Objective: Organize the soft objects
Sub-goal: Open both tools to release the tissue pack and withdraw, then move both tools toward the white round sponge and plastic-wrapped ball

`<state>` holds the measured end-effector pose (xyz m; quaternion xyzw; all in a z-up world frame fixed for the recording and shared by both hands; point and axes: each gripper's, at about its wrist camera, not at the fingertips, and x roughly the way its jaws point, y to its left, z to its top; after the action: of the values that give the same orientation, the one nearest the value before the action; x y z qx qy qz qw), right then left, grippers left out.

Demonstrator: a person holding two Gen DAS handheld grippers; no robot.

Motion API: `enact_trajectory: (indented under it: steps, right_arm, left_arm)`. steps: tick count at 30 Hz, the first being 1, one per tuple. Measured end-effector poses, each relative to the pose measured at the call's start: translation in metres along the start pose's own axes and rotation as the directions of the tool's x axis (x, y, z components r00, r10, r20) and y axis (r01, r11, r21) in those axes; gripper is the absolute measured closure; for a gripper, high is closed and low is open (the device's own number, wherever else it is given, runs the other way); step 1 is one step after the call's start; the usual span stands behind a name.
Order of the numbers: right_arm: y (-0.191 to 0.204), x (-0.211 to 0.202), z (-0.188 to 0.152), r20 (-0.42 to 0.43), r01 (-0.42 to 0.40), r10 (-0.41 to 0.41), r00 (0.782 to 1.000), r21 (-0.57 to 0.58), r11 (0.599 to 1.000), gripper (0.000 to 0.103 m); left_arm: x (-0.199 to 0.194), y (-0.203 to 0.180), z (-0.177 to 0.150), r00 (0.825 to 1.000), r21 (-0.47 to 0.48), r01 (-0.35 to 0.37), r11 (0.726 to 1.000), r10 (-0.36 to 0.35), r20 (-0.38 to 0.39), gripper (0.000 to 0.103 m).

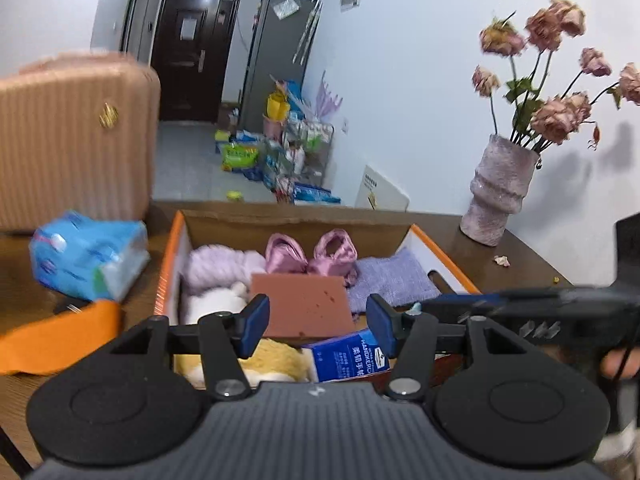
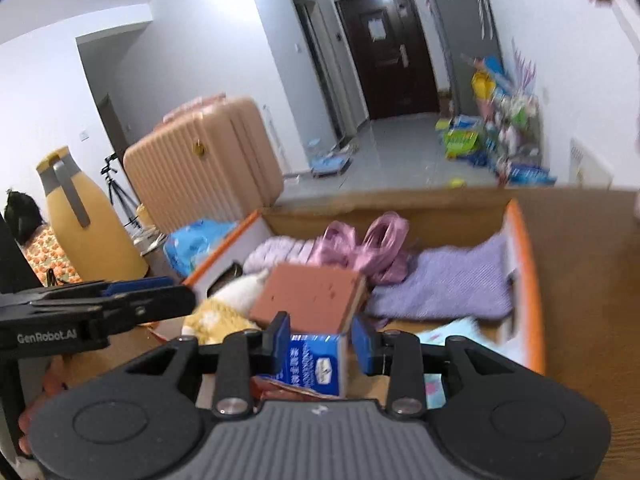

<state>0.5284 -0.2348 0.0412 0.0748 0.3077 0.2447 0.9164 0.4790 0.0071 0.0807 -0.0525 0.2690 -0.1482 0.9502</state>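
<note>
Toward the tabletop's left edge a blue tissue pack [image 1: 86, 254] and an orange cloth [image 1: 60, 340] lie outside the box [image 1: 176, 248], so sorting looks unfinished; inside sit lilac yarn [image 1: 218, 266], a pink bow [image 1: 310, 256], a purple towel [image 1: 394, 280]; left gripper [image 1: 316, 322] fingers open, empty; right gripper [image 2: 320, 342] fingers straddle a blue handkerchief pack [image 2: 318, 362], contact unclear.
</note>
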Motion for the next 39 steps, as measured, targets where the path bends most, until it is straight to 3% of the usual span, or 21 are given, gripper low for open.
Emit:
enact_trajectory:
  steps: [10, 17, 21, 27, 35, 39]
  right_arm:
    - [0.026, -0.138, 0.01, 0.191, 0.163, -0.146, 0.971, -0.08, 0.983, 0.064]
    - [0.064, -0.207, -0.007, 0.303, 0.219, -0.173, 0.937, -0.123, 0.968, 0.048]
    - [0.083, -0.242, -0.022, 0.352, 0.208, -0.151, 0.924, -0.132, 0.969, 0.041]
    - [0.108, -0.282, -0.066, 0.369, 0.187, -0.116, 0.922, -0.163, 0.969, 0.032]
    - [0.133, -0.307, -0.147, 0.353, 0.154, -0.087, 0.932, -0.166, 0.974, 0.03]
    - [0.147, -0.315, -0.189, 0.325, 0.149, -0.079, 0.942, -0.199, 0.969, 0.023]
  left_arm:
    - [-0.121, -0.007, 0.012, 0.987, 0.088, -0.09, 0.992, 0.077, 0.144, 0.025]
    - [-0.192, -0.024, -0.004, 0.975, 0.109, -0.108, 0.988, 0.084, 0.208, 0.013]
    - [-0.228, -0.033, -0.025, 0.966, 0.113, -0.106, 0.988, 0.075, 0.249, 0.007]
    - [-0.266, -0.042, -0.07, 0.964, 0.084, -0.089, 0.992, 0.065, 0.258, 0.004]
    - [-0.32, -0.053, -0.145, 0.952, 0.063, -0.096, 0.993, 0.073, 0.298, 0.0]
    - [-0.326, -0.057, -0.172, 0.963, 0.041, -0.06, 0.997, 0.047, 0.265, 0.0]
